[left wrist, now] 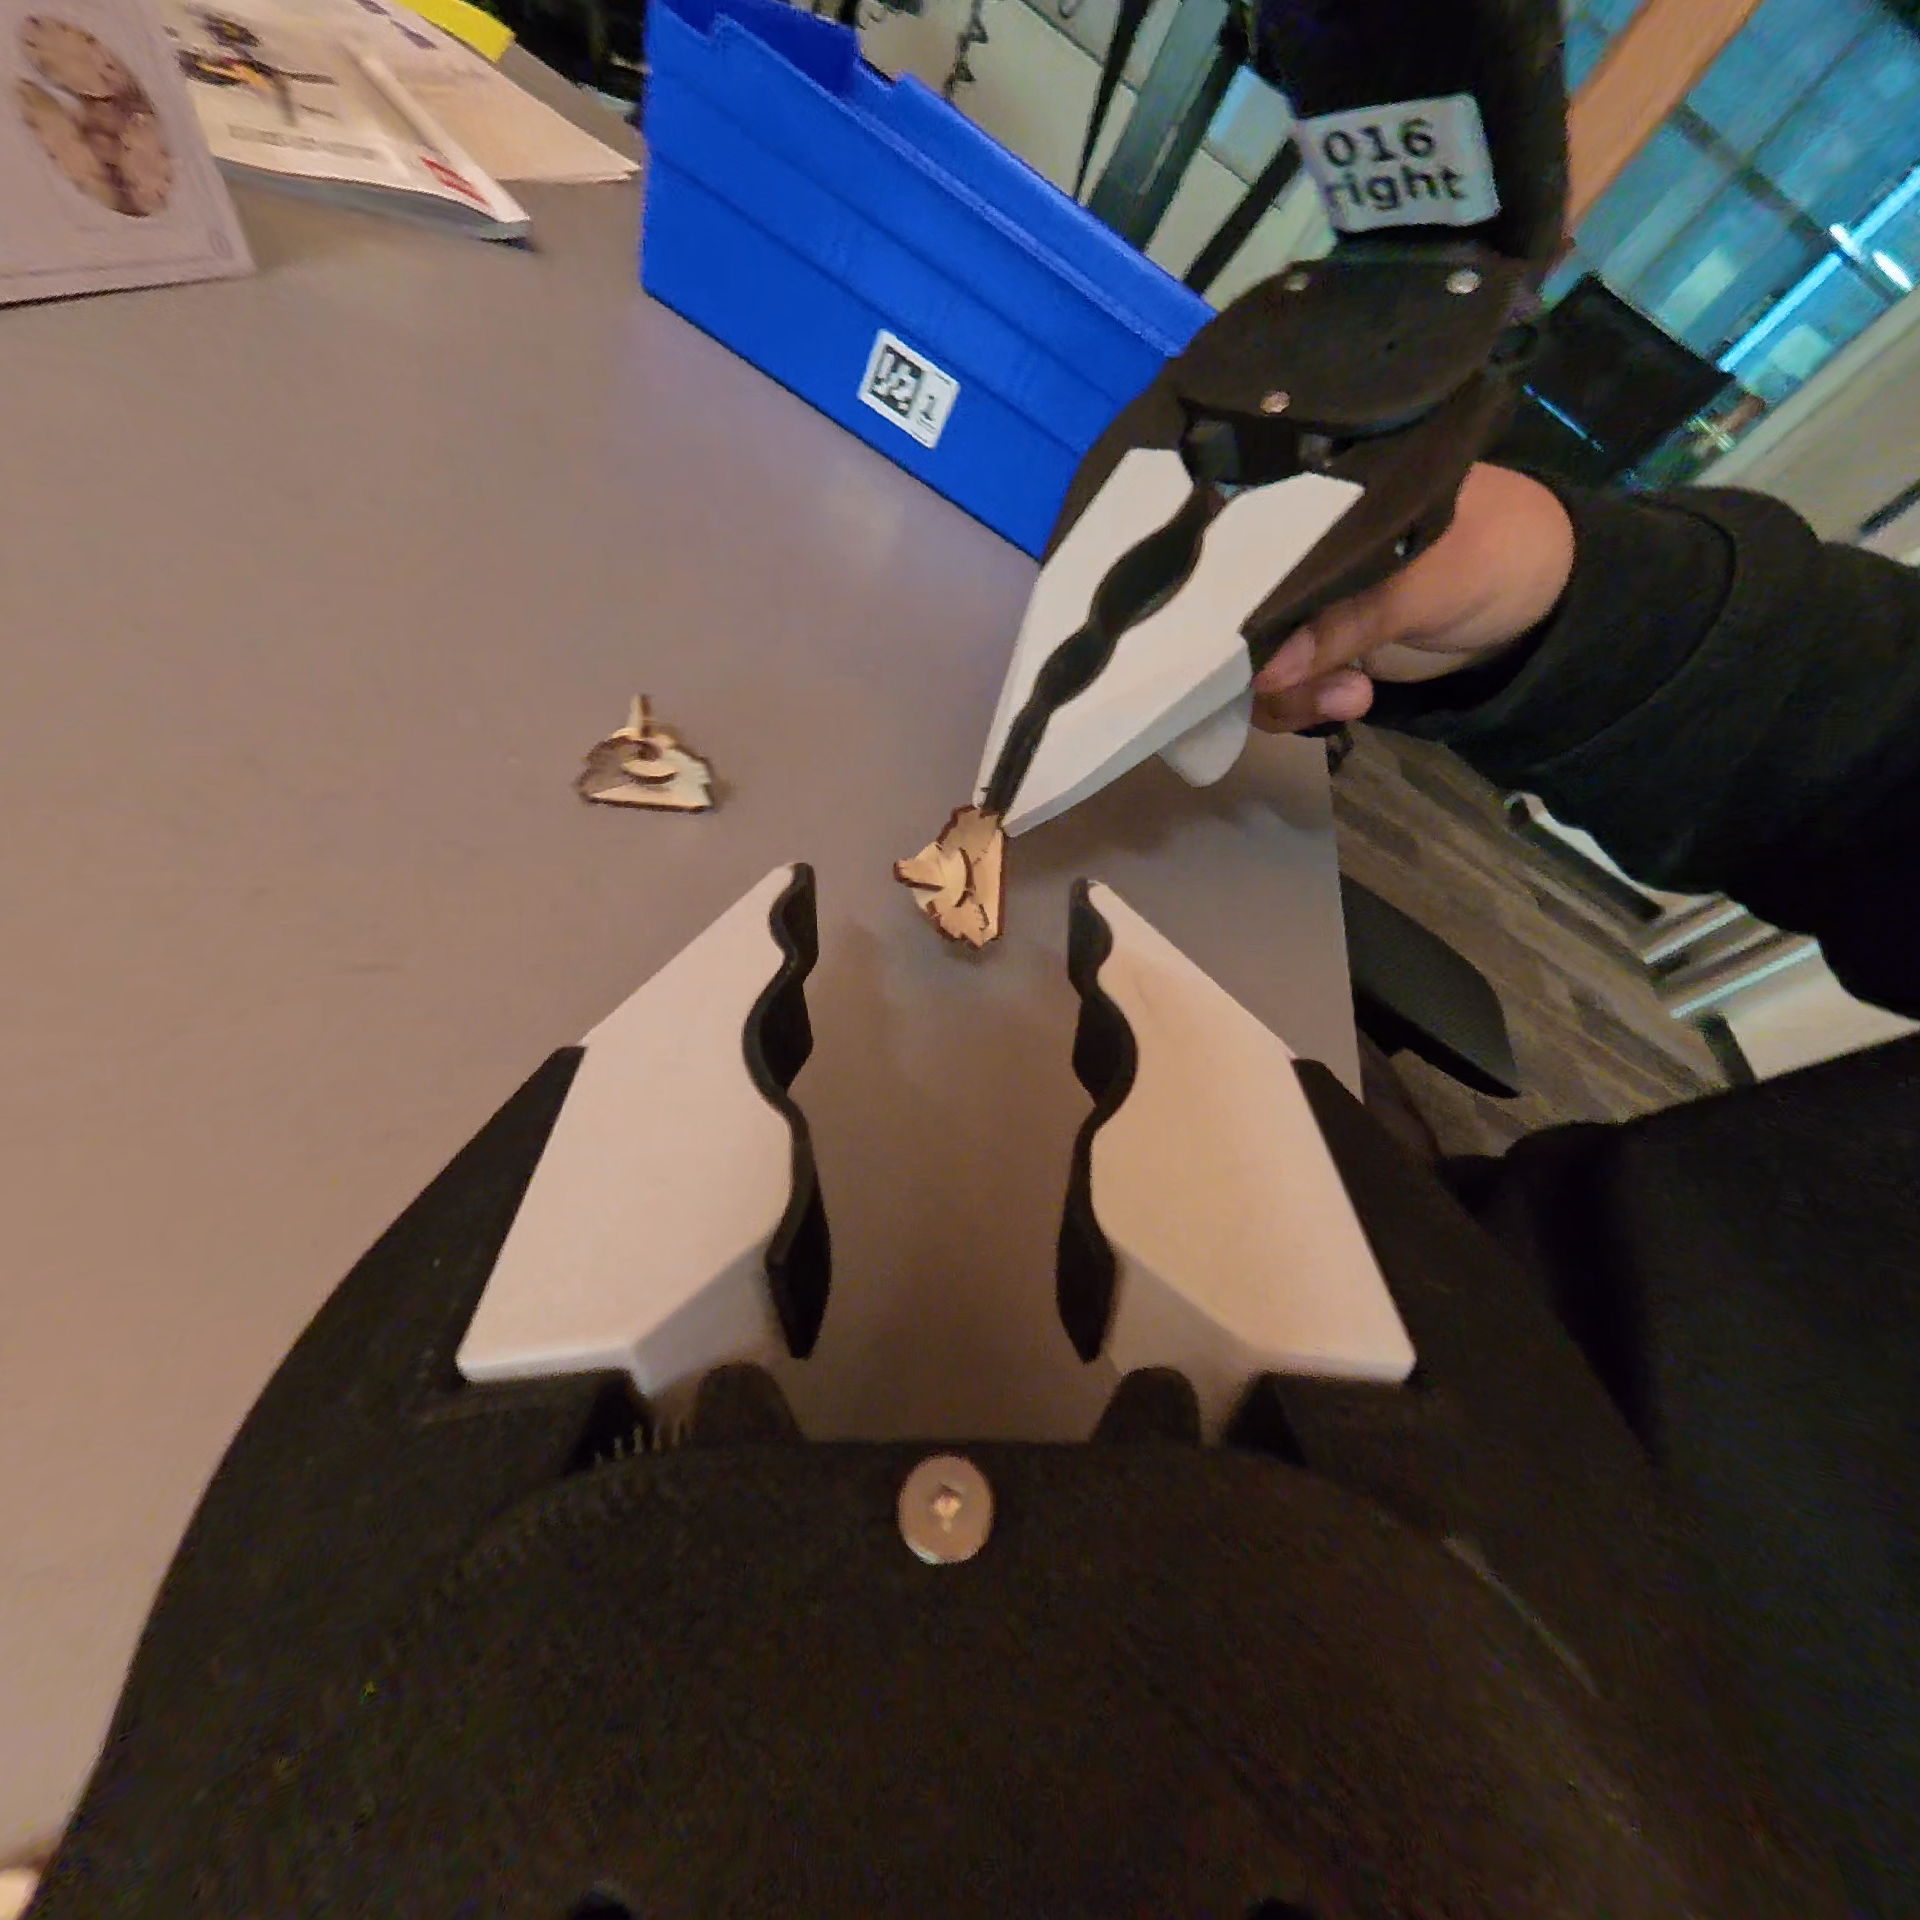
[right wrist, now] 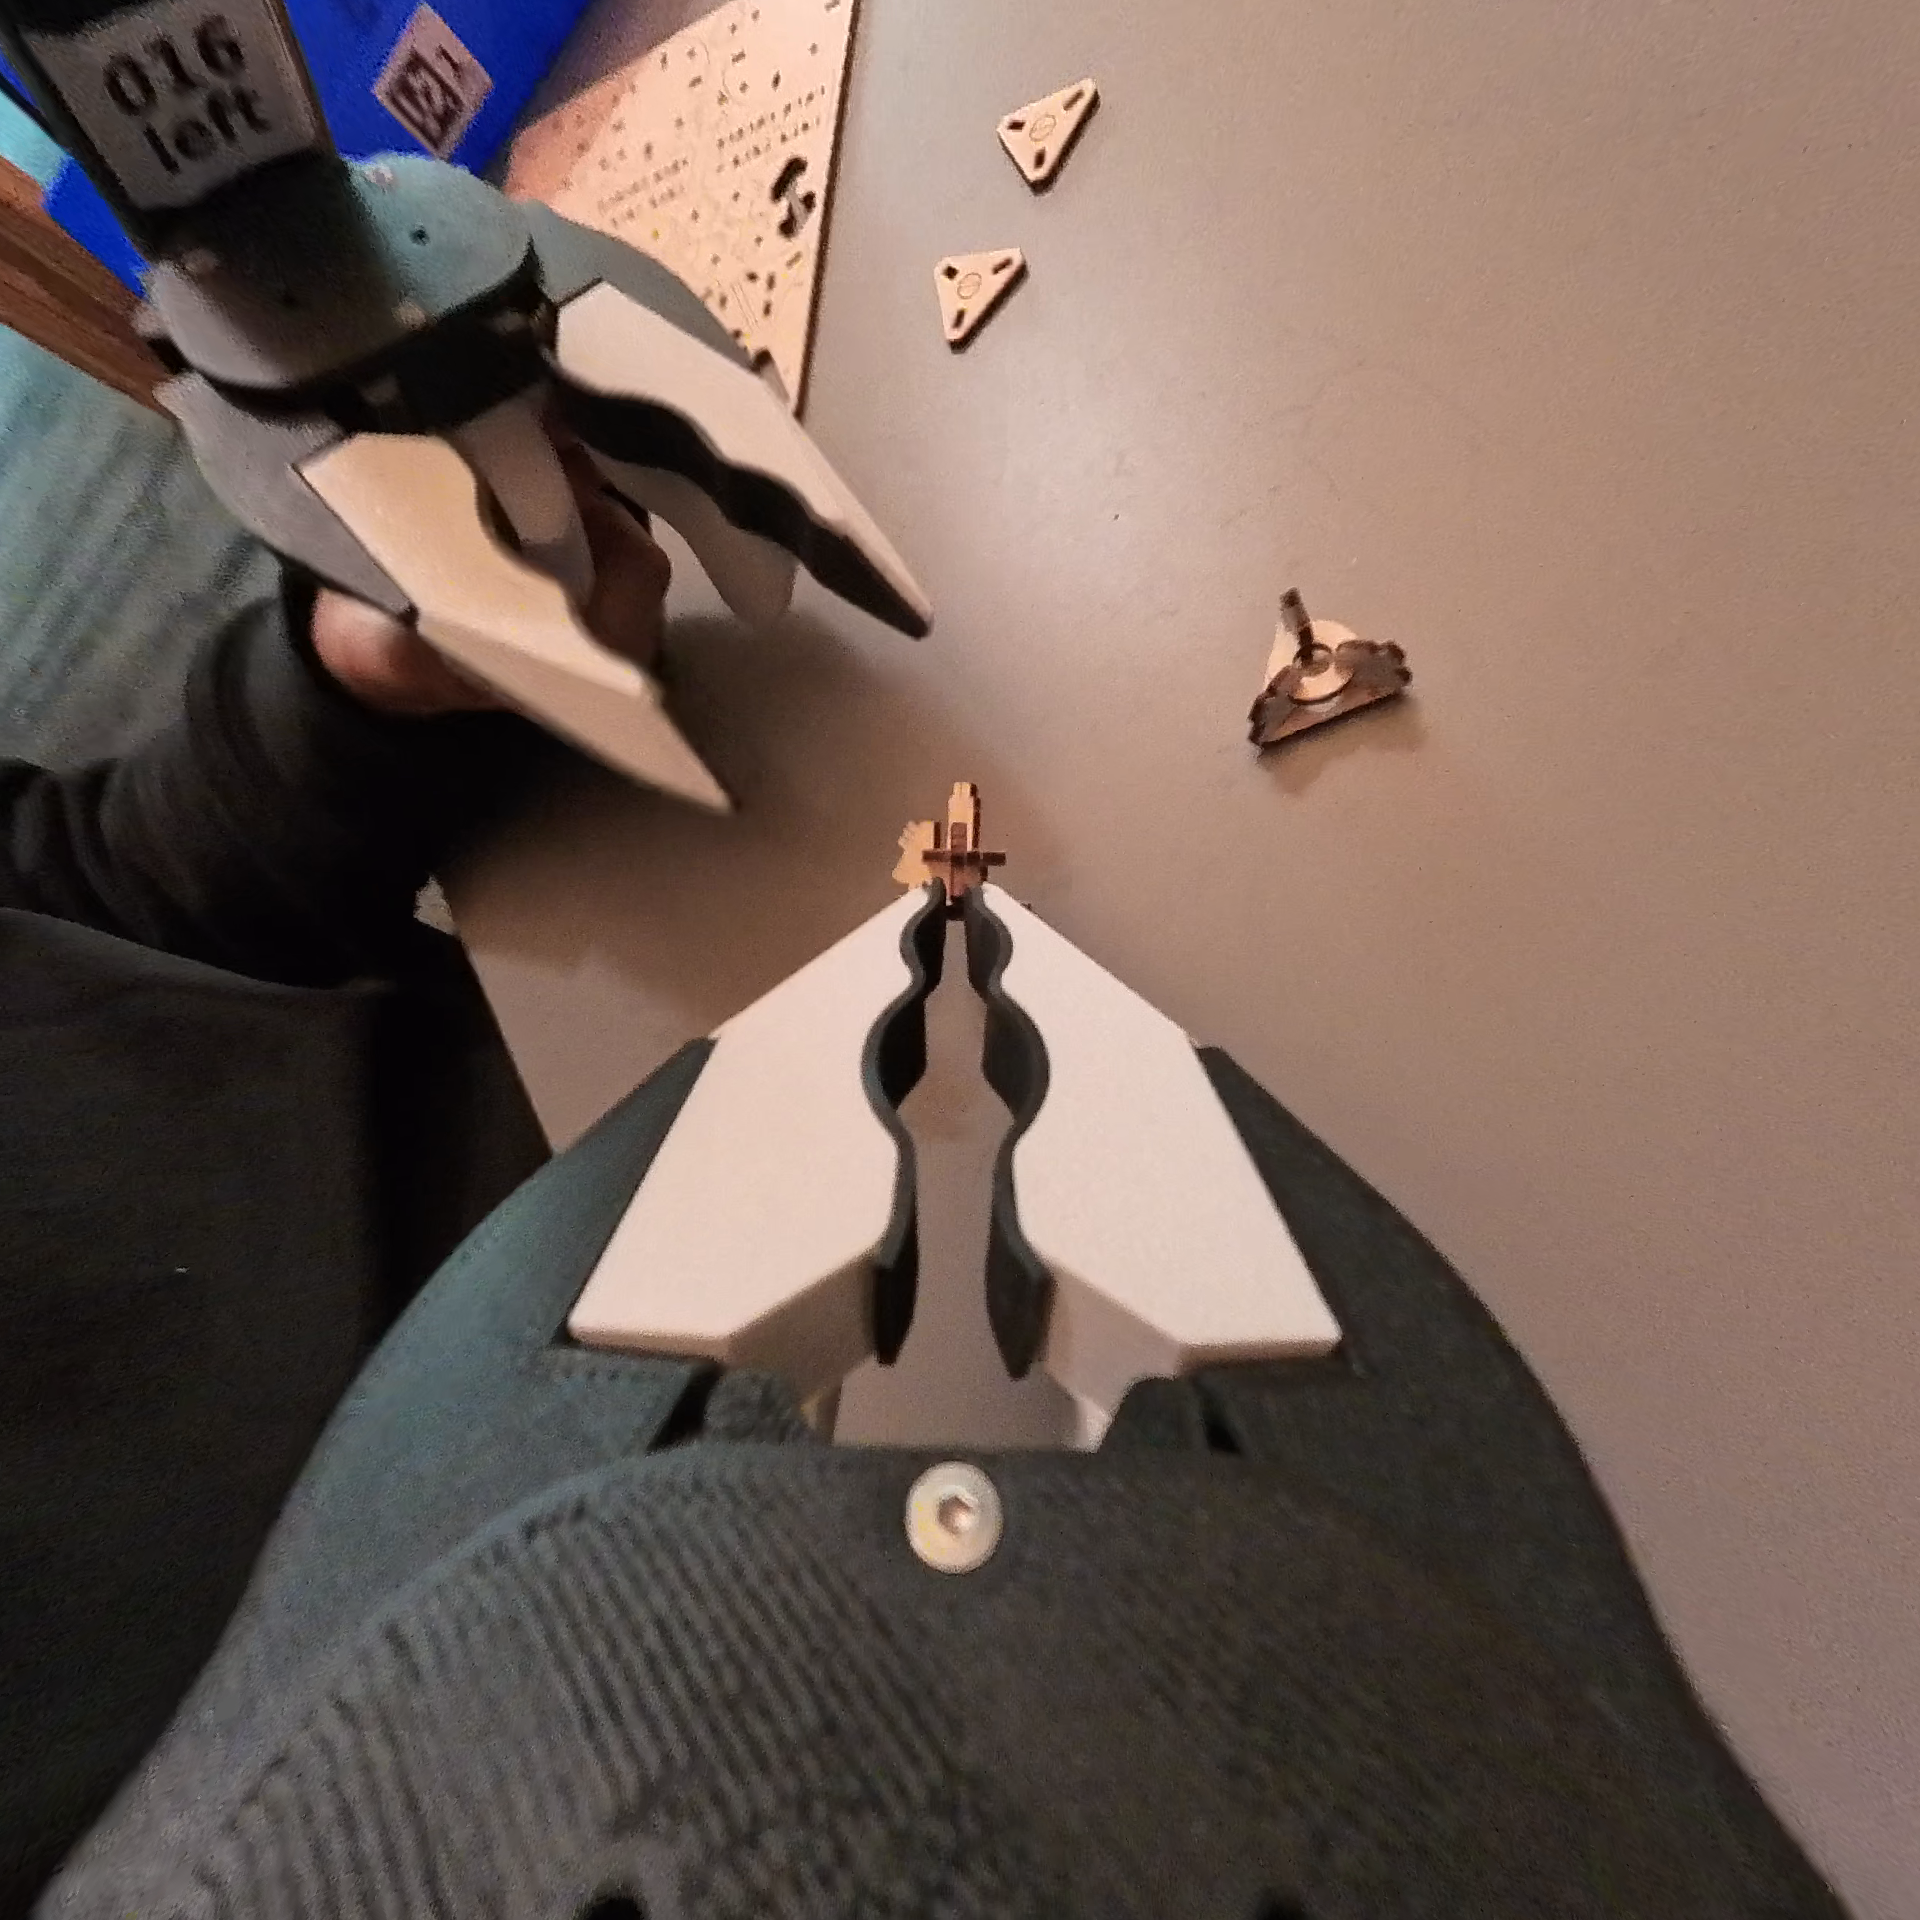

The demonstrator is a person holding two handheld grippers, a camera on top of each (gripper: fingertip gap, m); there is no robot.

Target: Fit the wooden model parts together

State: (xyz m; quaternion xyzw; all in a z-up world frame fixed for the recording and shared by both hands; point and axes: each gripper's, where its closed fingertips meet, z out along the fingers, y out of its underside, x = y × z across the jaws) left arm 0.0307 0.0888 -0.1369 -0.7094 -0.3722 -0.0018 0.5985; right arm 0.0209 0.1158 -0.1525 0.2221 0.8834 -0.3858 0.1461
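My right gripper [right wrist: 954, 902] is shut on a small wooden model piece [right wrist: 951, 850], a flat jagged-edged part with crossed slats slotted through it, held at the fingertips just above the grey table [left wrist: 416, 520]. In the left wrist view that gripper [left wrist: 997, 816] comes in from the upper right with the same piece [left wrist: 961, 878] hanging from its tips. My left gripper [left wrist: 940, 894] is open and empty, its fingers wide apart just short of the piece. It also shows in the right wrist view [right wrist: 826, 717], upper left. A second wooden assembly [left wrist: 644, 769] with an upright peg lies to the left on the table [right wrist: 1330, 675].
A blue bin [left wrist: 883, 270] stands at the back of the table. Papers and a booklet [left wrist: 343, 114] lie at the far left. A punched wooden sheet [right wrist: 717, 166] and two small triangular wooden pieces [right wrist: 1049, 130] [right wrist: 977, 291] lie farther off. The table edge [left wrist: 1340, 935] runs on the right. The gap from one gripper's tips to the other's is roughly 4 cm.
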